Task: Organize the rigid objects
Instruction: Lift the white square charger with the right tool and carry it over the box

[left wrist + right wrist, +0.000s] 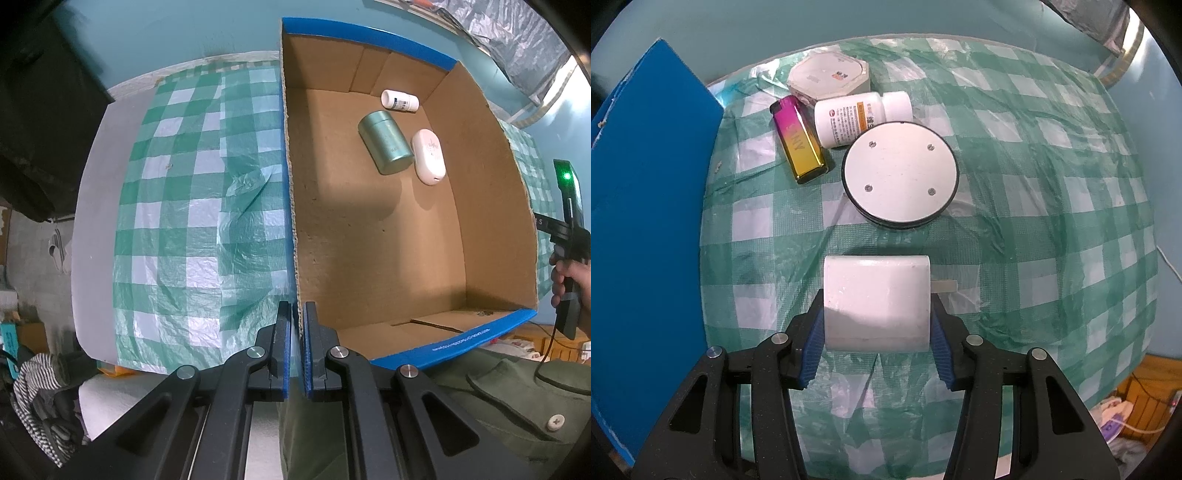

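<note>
My left gripper (297, 306) is shut on the left wall of an open cardboard box (369, 240) with blue edges. Inside the box lie a green tin (386, 142), a small white bottle (399, 100) and a white oval case (428, 157). In the right wrist view, my right gripper (877, 297) points down at the green checked cloth (1034, 184). A white plug block (877, 299) sits between its blue pads (814, 332), which press on its two sides. The block rests on the cloth.
Beyond the block lie a round white disc with a black rim (900, 175), a white pill bottle (857, 118), a pink-gold lighter (799, 138) and a hexagonal box (829, 75). The box's blue outer wall (646, 221) stands at the left. A hand (569, 273) holds the right gripper's handle.
</note>
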